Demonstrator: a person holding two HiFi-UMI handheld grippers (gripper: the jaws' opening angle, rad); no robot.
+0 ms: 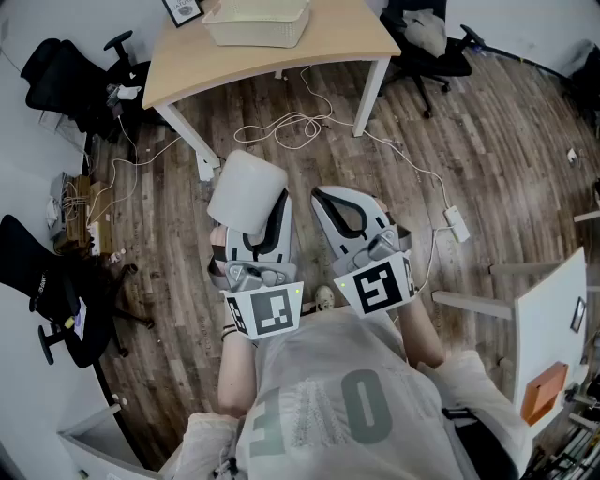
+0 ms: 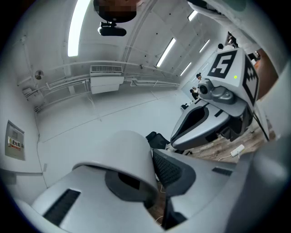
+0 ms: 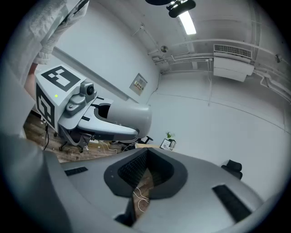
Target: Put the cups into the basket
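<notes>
From the head view, the cream plastic basket [image 1: 258,23], its top cut off, sat on a pale wooden table [image 1: 347,37] beyond white floor cables [image 1: 291,127]. In its own view, my left gripper [image 2: 152,175] clamped 1 white plastic cup [image 2: 122,152]. In its own view, my right gripper [image 3: 144,175] was squeezed together, empty.

White shirt [image 1: 281,361] with large grey letters, possibly "OF"

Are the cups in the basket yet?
Not yet. The left gripper holds one plain white cup in its jaws, over the wood floor. The right gripper is shut and empty. The cream basket sits on the light wooden table; its inside is out of sight.
</notes>
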